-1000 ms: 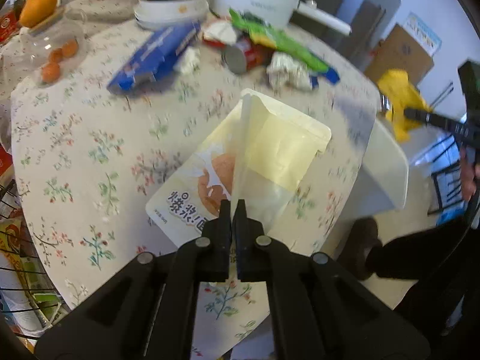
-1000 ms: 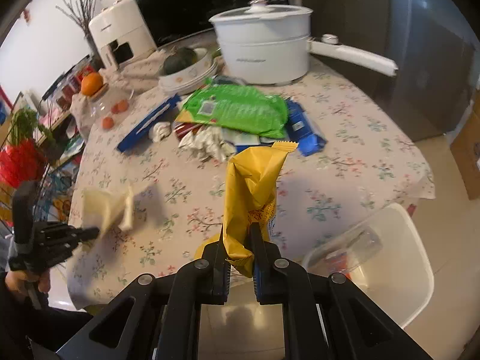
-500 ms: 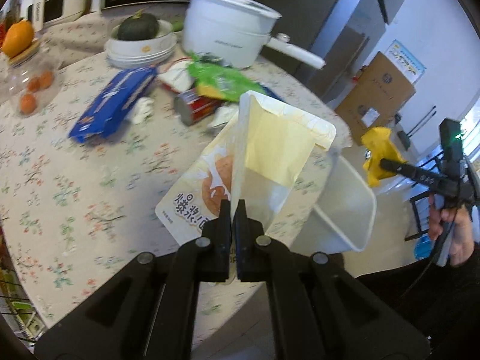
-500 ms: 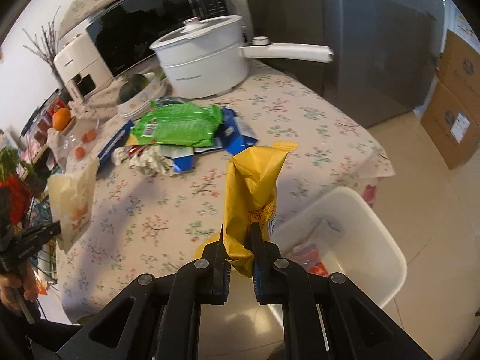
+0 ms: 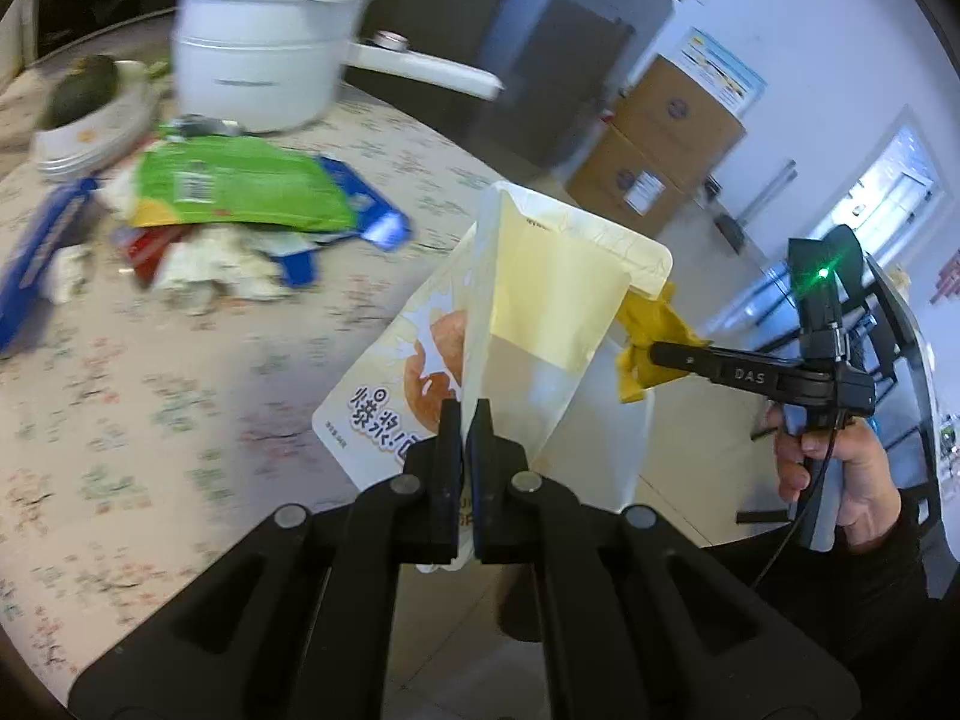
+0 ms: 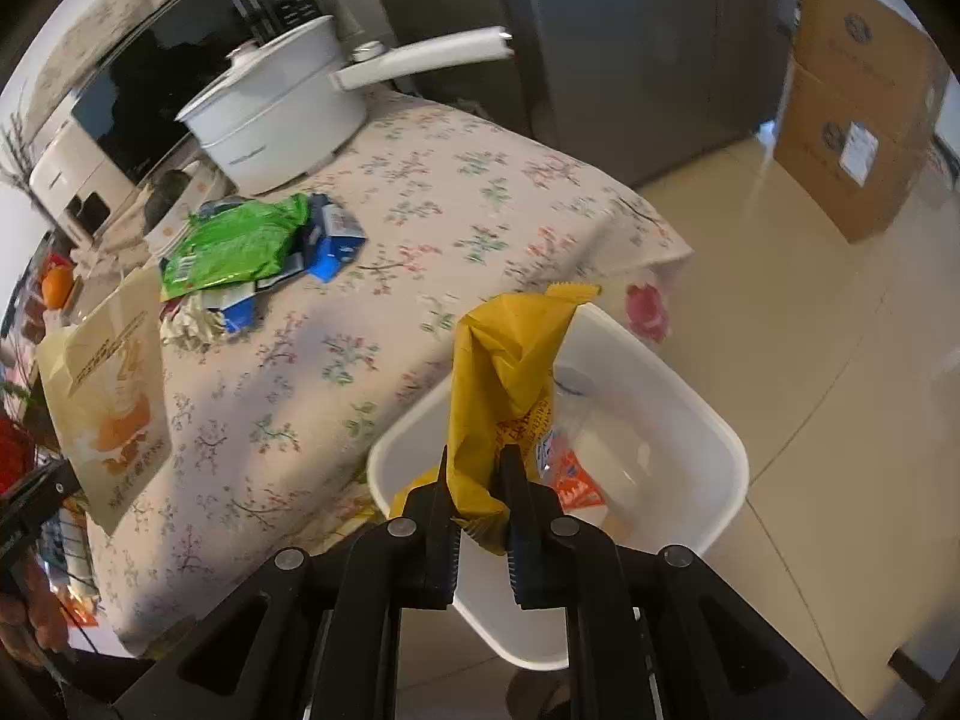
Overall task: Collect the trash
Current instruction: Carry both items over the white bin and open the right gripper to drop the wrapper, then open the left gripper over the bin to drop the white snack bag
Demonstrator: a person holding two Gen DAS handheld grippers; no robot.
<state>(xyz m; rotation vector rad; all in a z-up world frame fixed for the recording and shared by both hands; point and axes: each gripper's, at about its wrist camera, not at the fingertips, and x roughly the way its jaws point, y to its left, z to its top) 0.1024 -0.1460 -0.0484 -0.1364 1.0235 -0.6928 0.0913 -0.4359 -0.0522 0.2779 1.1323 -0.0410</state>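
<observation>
My left gripper (image 5: pixel 468 414) is shut on a cream snack pouch (image 5: pixel 540 306) and holds it up beyond the table edge; the pouch also shows at the left of the right wrist view (image 6: pixel 108 396). My right gripper (image 6: pixel 477 468) is shut on a crumpled yellow wrapper (image 6: pixel 510 366), held over the white bin (image 6: pixel 720 426). The wrapper (image 5: pixel 645 336) and right gripper (image 5: pixel 660 353) also show in the left wrist view. The bin holds an orange packet (image 6: pixel 570 480) and clear plastic. More trash lies on the table: a green bag (image 5: pixel 234 186), blue packets (image 6: pixel 336 237), crumpled paper (image 5: pixel 216 264).
The floral-cloth table (image 6: pixel 456 204) carries a white pot with a long handle (image 5: pixel 264 72) and a bowl with a dark squash (image 5: pixel 84 102). Cardboard boxes (image 6: pixel 858 96) stand on the tiled floor (image 6: pixel 810 300). A microwave (image 6: pixel 198 42) is behind the pot.
Both grippers have swung toward the bin with their trash. The yellow wrapper is now right over the bin, and the cream pouch has moved off the table toward it.
</observation>
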